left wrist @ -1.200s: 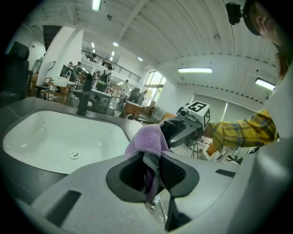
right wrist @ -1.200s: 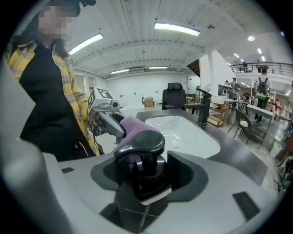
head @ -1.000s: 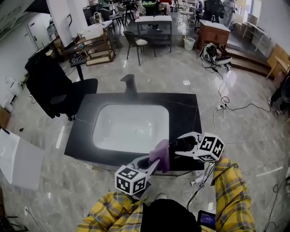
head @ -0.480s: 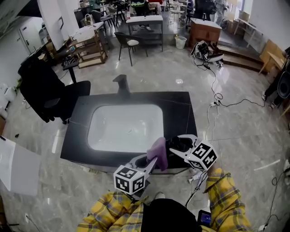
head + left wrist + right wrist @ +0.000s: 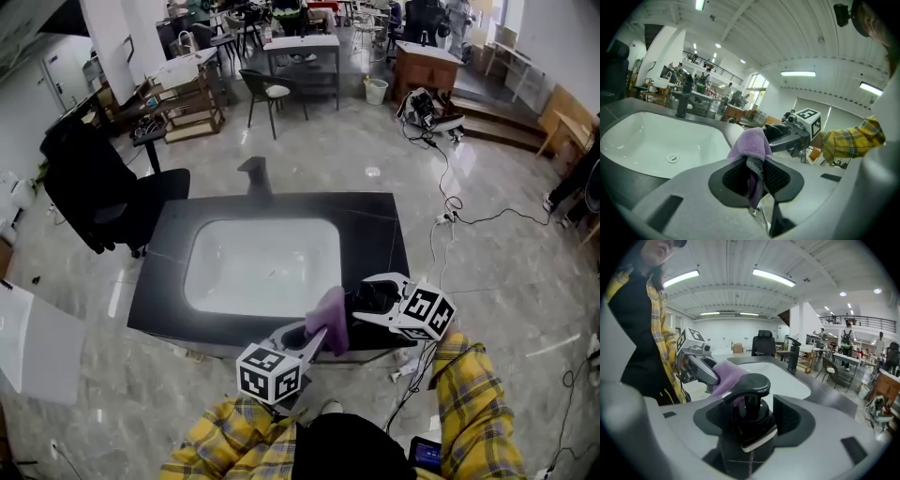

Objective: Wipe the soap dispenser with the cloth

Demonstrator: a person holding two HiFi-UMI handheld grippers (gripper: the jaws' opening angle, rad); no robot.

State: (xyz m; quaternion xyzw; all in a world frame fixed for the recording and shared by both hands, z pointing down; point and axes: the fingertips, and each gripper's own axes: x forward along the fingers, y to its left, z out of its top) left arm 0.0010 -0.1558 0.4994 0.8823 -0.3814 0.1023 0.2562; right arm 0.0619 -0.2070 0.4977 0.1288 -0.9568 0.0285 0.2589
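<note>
At the near edge of a black stone counter [image 5: 380,230], the left gripper [image 5: 315,339] clenches a fuzzy purple cloth [image 5: 331,317]. Just right of it, the right gripper [image 5: 364,307] grasps a black plastic pump soap dispenser [image 5: 749,389], though its jaws have just been opening a little. The cloth touches the pump head. Farther in, a white sink basin [image 5: 262,262] is set into the counter, and a dark faucet [image 5: 255,174] stands at the far edge.

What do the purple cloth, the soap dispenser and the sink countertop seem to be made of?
The cloth looks like soft fleece or microfibre: its surface is fuzzy and matte. The soap dispenser is probably glossy black plastic, since its pump head shows smooth highlights. The countertop seems to be dark stone or a stone-look slab, with faint pale veins and a dull sheen.
</note>
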